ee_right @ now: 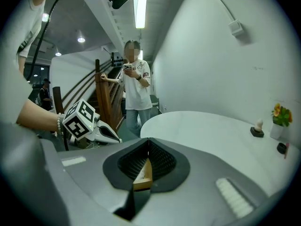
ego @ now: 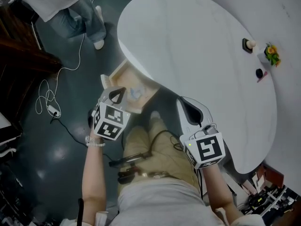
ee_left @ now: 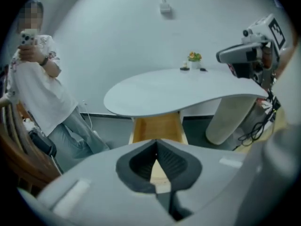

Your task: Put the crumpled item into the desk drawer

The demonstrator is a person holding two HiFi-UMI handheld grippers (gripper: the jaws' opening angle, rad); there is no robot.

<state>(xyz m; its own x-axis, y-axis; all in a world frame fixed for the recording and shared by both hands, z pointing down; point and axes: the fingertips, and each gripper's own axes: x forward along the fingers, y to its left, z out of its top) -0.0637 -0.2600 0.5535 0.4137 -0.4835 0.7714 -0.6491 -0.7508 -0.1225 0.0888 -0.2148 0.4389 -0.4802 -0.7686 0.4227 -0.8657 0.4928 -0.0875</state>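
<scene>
White rounded desk top (ego: 202, 46), ahead of both grippers. Far beyond the right gripper (ego: 184, 103), near the desk's far edge: a small dark base with a pale figure (ego: 248, 44), a white pot of yellow flowers (ego: 269, 55), and a small black round object (ego: 259, 73). Open light-wood drawer (ego: 123, 76) just ahead of the left gripper (ego: 117, 94), holding a pale crumpled item (ego: 136, 93).

Well ahead of the right gripper (ego: 189, 108), off to its right, a small white pot of yellow-orange flowers (ego: 271, 54) stands near a pale figurine on a dark base (ego: 249, 44). Ahead-left of the left gripper (ego: 116, 95), a person in a white shirt and blue jeans (ee_left: 37, 84) holds a phone near a thin white cable with its plug (ego: 51, 110) on the floor.
</scene>
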